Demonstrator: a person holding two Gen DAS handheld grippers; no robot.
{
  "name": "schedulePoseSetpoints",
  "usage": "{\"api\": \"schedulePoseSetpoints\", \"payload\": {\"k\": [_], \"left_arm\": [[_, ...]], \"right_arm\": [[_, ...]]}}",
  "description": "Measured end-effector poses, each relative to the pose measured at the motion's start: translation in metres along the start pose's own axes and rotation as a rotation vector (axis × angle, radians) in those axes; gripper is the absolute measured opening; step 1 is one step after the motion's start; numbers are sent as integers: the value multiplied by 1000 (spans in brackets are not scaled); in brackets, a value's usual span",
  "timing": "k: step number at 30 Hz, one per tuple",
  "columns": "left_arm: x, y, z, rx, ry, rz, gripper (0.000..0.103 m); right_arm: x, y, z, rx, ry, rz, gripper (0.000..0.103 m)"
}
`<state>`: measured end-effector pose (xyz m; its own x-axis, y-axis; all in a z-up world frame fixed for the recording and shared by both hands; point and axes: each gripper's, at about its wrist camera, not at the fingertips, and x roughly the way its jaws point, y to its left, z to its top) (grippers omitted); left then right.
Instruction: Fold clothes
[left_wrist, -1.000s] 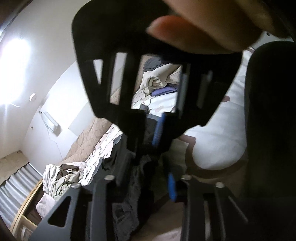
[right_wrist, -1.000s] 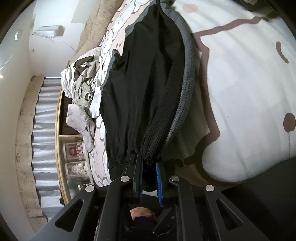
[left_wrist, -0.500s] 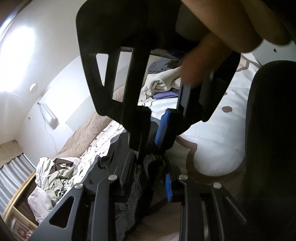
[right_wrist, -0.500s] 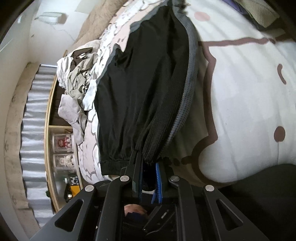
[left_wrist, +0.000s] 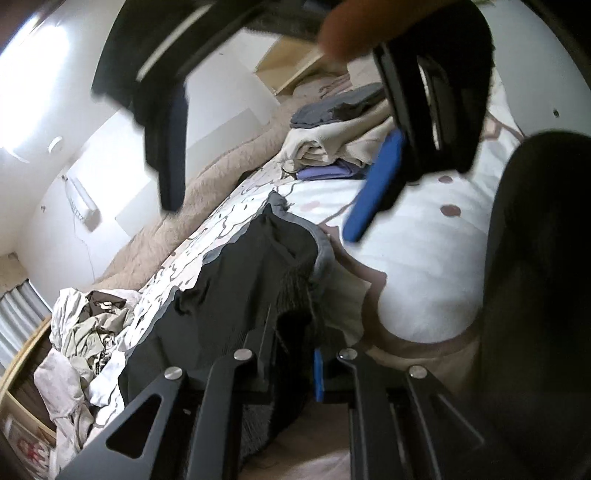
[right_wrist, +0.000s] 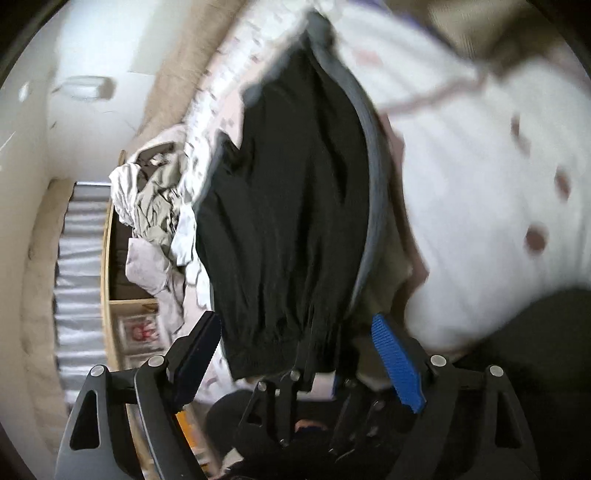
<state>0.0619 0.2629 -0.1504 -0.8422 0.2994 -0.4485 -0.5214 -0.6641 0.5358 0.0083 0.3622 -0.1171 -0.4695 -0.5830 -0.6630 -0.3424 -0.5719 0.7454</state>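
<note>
- The left gripper (left_wrist: 291, 354) pinches the ribbed hem of a black garment (left_wrist: 236, 295) at the near edge of the bed (left_wrist: 424, 273); its fingers sit close together with dark knit fabric bunched between them.
- In the right wrist view, the right gripper (right_wrist: 299, 354) is spread wide, its blue pads (right_wrist: 397, 360) well apart and touching no cloth.
- The black garment (right_wrist: 288, 206) lies lengthwise on the white patterned bedcover, running from the near edge toward the far end, a grey band (right_wrist: 369, 177) along one long side.
- The left wrist view also catches the right gripper (left_wrist: 266, 184) hanging blurred above the bed, fingers parted.
- A stack of folded clothes (left_wrist: 332, 147), cream, purple and dark grey, rests at the bed's far end.
- A crumpled heap of pale laundry (left_wrist: 88, 332) sits by the bed's left edge, beside the garment.
</note>
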Motion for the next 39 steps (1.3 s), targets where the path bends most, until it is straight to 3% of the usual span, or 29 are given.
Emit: {"api": "schedulePoseSetpoints", "payload": {"k": [5, 13, 23, 27, 31, 34, 35, 36, 37, 39], "left_arm": [[7, 20, 0, -124, 27, -65, 14], [-4, 35, -2, -311, 25, -143, 14], [-15, 56, -5, -463, 6, -240, 14], [-14, 63, -8, -507, 17, -275, 14], [-14, 69, -10, -548, 14, -308, 14], [-15, 73, -11, -571, 9, -331, 14], [-16, 74, -11, -579, 7, -339, 14], [-16, 76, -12, -591, 8, -346, 14], [-16, 78, -12, -606, 5, -353, 14], [-19, 83, -13, -640, -5, -364, 14]], "right_arm": [[-23, 21, 20, -201, -186, -91, 84], [6, 9, 124, -94, -199, -150, 84], [72, 36, 250, -236, -212, -345, 82], [104, 31, 281, -255, -187, -460, 59], [133, 11, 306, -214, -169, -561, 58], [136, -1, 317, -147, -184, -529, 56], [136, -3, 319, -137, -193, -514, 42], [136, -3, 321, -132, -195, -499, 16], [137, -2, 322, -141, -179, -486, 8], [134, 4, 322, -160, -184, -480, 7]]}}
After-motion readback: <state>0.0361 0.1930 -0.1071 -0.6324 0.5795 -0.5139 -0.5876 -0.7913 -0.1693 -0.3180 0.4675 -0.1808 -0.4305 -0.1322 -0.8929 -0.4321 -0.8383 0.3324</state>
